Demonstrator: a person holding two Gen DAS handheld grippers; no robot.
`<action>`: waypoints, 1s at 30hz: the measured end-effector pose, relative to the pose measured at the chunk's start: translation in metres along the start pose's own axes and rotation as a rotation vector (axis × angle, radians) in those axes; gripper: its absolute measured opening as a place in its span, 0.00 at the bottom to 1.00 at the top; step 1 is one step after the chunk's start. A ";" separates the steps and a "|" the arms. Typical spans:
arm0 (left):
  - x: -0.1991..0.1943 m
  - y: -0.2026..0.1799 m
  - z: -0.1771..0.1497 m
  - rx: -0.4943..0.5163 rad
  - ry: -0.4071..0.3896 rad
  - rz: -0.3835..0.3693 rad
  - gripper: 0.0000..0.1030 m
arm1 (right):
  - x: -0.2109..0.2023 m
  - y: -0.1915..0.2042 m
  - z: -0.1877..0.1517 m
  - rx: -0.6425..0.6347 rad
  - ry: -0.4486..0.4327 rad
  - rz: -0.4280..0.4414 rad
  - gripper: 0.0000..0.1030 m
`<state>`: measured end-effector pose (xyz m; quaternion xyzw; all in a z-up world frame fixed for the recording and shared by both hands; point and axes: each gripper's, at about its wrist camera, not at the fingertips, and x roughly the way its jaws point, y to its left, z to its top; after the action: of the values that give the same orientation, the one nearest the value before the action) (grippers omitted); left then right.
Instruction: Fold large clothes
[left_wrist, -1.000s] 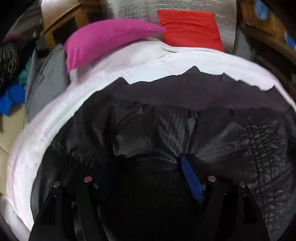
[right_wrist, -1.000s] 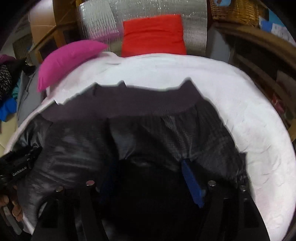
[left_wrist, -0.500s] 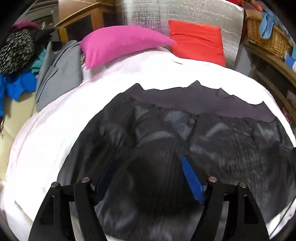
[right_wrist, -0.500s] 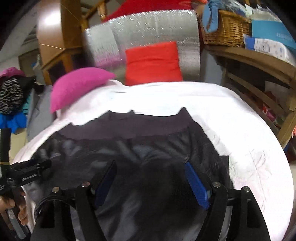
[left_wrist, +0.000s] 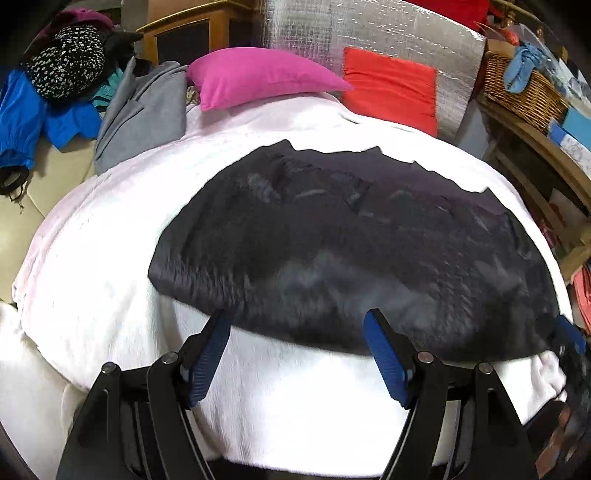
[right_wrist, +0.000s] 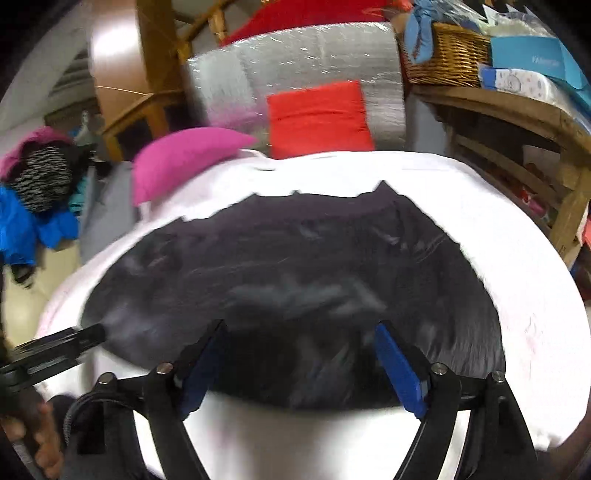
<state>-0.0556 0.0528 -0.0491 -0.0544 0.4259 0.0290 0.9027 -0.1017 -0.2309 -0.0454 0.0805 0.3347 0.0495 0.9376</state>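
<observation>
On the white bed (left_wrist: 110, 280) the black garment (left_wrist: 351, 254) lies spread flat. Both the left hand-held gripper (left_wrist: 295, 354) and right hand-held gripper (right_wrist: 301, 365) hang released at its near edge, grasping nothing. A wicker basket (left_wrist: 524, 92) on the shelf holds blue cloth (left_wrist: 522, 66). Only the right view shows the blue boxes (right_wrist: 532, 62) beside it.

I see a pink pillow (left_wrist: 258, 79) and a red cushion (left_wrist: 389, 90) at the far edge of the white sheet (left_wrist: 110, 280), the cushion leaning on a silver foil panel (left_wrist: 391, 33). At left, a grey garment (left_wrist: 144, 114) lies beside blue clothes (left_wrist: 26, 118). At right, a wicker basket (left_wrist: 524, 88) sits on a wooden shelf (right_wrist: 517, 107).
</observation>
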 end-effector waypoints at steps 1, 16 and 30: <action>-0.004 -0.002 -0.004 0.007 0.002 -0.006 0.74 | -0.009 0.005 -0.009 0.002 -0.004 0.014 0.84; -0.036 -0.009 -0.027 0.072 -0.078 0.038 0.78 | -0.047 0.029 -0.051 -0.032 -0.048 -0.017 0.85; -0.050 -0.025 -0.033 0.121 -0.104 0.022 0.80 | -0.075 0.022 -0.037 -0.045 -0.168 -0.136 0.93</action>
<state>-0.1102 0.0233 -0.0292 0.0067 0.3797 0.0161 0.9249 -0.1840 -0.2163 -0.0234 0.0403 0.2583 -0.0138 0.9651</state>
